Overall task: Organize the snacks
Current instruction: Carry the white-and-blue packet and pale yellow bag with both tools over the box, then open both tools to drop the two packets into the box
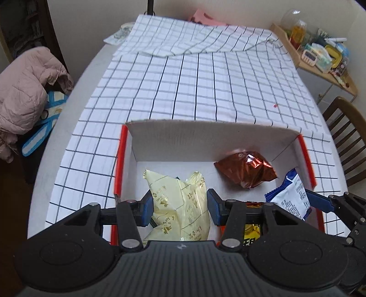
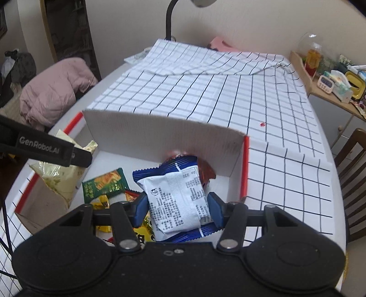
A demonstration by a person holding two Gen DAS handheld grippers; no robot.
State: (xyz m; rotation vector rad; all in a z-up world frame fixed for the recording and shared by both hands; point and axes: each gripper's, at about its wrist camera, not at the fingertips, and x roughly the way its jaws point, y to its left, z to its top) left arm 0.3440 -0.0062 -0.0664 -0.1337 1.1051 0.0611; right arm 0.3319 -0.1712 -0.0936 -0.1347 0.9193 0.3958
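Tabletop, left wrist view: round white table [image 1: 75,100] under a white cloth with a dark grid [image 1: 194,86]; pink padded jacket [image 1: 25,89] on a seat at left, cluttered wooden shelf [image 1: 320,57] and brown slatted chair [image 1: 347,137] at right. White cardboard box with orange-red edges [image 1: 205,139] stands open on the cloth. Left gripper [image 1: 179,205] is clamped by its blue pads on a pale yellow crinkled snack bag with gold print [image 1: 180,201], long axis running away from the camera, over the box's left half. Shiny red-brown foil packet [image 1: 247,170] lies on the box floor at right. Right wrist view: same cloth, box [image 2: 160,134], black gooseneck lamp [image 2: 170,18] at the far edge. Right gripper [image 2: 177,209] pinches a blue and white printed snack packet [image 2: 176,198], long axis pointing ahead, over the box's right half. Green snack packet [image 2: 106,186] lies flat on the box floor, left of it.
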